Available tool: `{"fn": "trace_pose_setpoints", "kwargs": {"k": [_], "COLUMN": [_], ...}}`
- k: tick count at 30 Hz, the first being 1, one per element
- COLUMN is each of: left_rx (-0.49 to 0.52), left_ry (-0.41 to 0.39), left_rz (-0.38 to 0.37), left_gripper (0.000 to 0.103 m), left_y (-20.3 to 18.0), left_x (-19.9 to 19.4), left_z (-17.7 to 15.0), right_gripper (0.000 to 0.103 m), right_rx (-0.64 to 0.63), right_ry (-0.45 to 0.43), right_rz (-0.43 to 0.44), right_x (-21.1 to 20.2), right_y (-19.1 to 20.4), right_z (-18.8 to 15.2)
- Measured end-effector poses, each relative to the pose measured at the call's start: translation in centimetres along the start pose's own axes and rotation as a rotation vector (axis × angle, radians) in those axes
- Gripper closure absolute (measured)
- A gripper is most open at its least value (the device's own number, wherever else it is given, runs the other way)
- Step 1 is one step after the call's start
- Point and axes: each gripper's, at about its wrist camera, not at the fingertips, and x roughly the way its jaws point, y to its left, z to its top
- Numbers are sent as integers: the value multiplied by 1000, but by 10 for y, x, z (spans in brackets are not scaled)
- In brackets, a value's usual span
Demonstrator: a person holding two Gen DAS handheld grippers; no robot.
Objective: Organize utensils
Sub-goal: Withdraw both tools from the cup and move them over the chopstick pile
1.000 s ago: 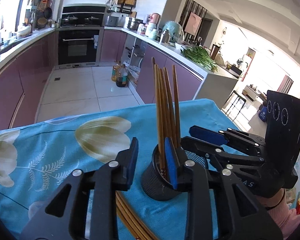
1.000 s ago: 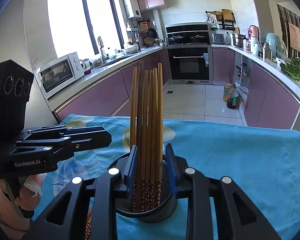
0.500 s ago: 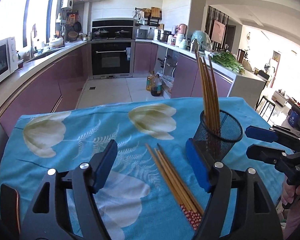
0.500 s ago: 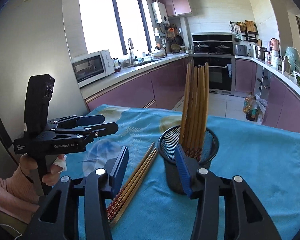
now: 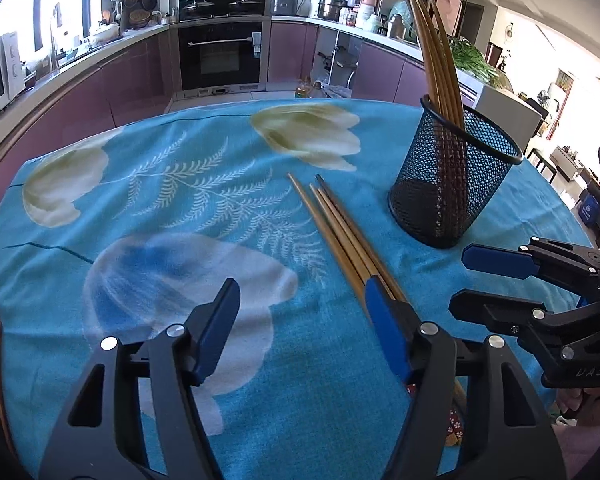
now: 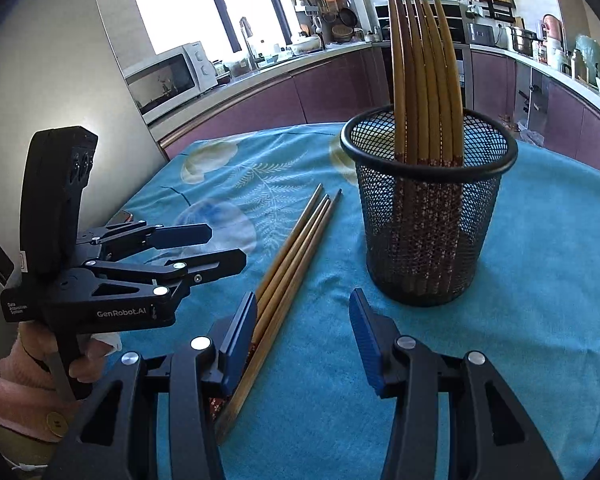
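- Left wrist view: the left gripper (image 5: pixel 300 320) hovers over the blue floral tablecloth (image 5: pixel 160 208) with its blue-padded fingers spread wide; nothing is held between them.
- Left wrist view: a bundle of loose chopsticks (image 5: pixel 340 232) lies flat on the cloth, tips pointing far-left. Its near end passes under the right finger (image 5: pixel 388 332) of this gripper; contact cannot be confirmed.
- Left wrist view: the black mesh holder (image 5: pixel 454 176) stands upright at the far right, with standing chopsticks (image 5: pixel 436 48) leaning inside it.
- Left wrist view: the right gripper (image 5: pixel 496 276) enters from the right edge, near the holder, its two fingers parted and empty. Faint lettering on its body is too blurred to read.
- Right wrist view: the right gripper (image 6: pixel 304 340) is wide open and grips nothing. The loose chopsticks (image 6: pixel 296 256) run from near-left to far-centre, their near end beside the left finger (image 6: pixel 240 332).
- Right wrist view: the mesh holder (image 6: pixel 424 216) stands just beyond the right finger, apart from it, with the standing chopsticks (image 6: pixel 420 72) upright inside; their lower ends carry a red patterned band.
- Right wrist view: the left gripper (image 6: pixel 208 246) sits at the left, held by a hand (image 6: pixel 60 364), fingers parted and empty. Its body reads "GenRobot.AI"; a smaller label beside it is not legible.
- Right wrist view: a white microwave (image 6: pixel 168 76) sits on the far-left counter.
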Motion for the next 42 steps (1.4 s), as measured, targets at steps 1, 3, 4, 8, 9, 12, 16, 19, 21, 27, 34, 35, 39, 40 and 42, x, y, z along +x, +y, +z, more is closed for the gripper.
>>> {"fn": "trace_pose_setpoints", "kwargs": {"k": [1,3,4,8,9,12,16,19,21,27,34,35,39,40,42], "left_rx": [1,2,1,-4,-3,3,8,12,19,34,59,62,70,68,63], "left_ry": [5,17,21,41,45,56,58,60,63,69,69,70,70,70,71], "left_rz": [-7,-14,-10,-19,-16,-8,-8,-7,-5,-11,-40,-43,-49,-51,-57], "left_gripper": [40,41,42,43,44,44,44,44,44,46,61,63,67,69,72], "left_y": [-1,-2,-3,-4,-5,-6,-7,-8,-9,-8,-11,-11,-11,-11,-10], "left_x": [2,6,8,14,16,21,23,24,25,28,27,27,27,27,26], "left_z": [1,2,2,4,4,5,7,8,8,11,9,8,6,5,4], "right_gripper": [57,57,57,57,57,57,57,57,57,57,58,59,63,63,63], "right_rx": [2,3,1,2,2,1,-2,-6,-7,-24,-37,-39,-39,-39,-43], "right_ry": [2,5,8,13,13,14,19,23,25,35,52,55,66,67,69], "right_rz": [1,-3,-6,-4,-4,-7,-6,-6,-5,-8,-29,-31,-41,-42,-47], "right_x": [0,0,0,0,-1,0,2,5,6,12,18,19,24,24,25], "right_y": [-1,-2,-2,-4,-5,-5,-4,-2,-2,5,7,7,9,9,9], "right_z": [0,-2,-3,-5,-5,-5,-6,-6,-6,-5,-5,-5,-4,-4,-3]}}
